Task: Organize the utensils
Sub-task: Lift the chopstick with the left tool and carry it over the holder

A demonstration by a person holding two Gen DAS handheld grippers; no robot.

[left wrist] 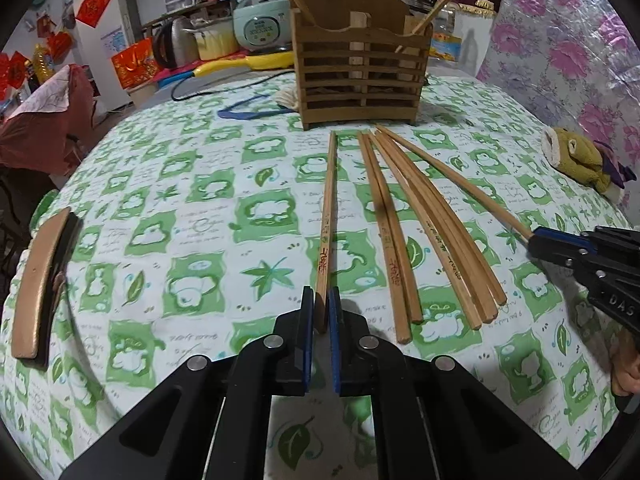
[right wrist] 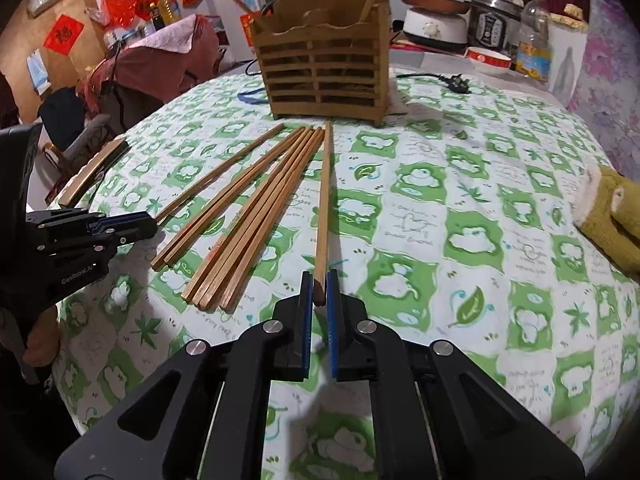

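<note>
Several wooden chopsticks [left wrist: 424,220] lie on the green-and-white tablecloth in front of a slatted wooden utensil holder [left wrist: 360,60], which has two chopsticks standing in it. My left gripper [left wrist: 321,304] is shut on the near end of the leftmost chopstick [left wrist: 328,208]. My right gripper [right wrist: 319,284] is shut on the near end of the rightmost chopstick [right wrist: 325,196]. The right gripper also shows in the left wrist view [left wrist: 536,240], at the end of the outermost chopstick. The left gripper shows in the right wrist view [right wrist: 152,224]. The holder [right wrist: 324,64] stands just beyond the chopstick tips.
A curved chair back [left wrist: 44,284] sits at the table's left edge. A plush toy [left wrist: 576,156] lies at the right edge. A blue cord [left wrist: 248,108] lies left of the holder. A rice cooker [left wrist: 262,20], kettle and pots stand behind the table.
</note>
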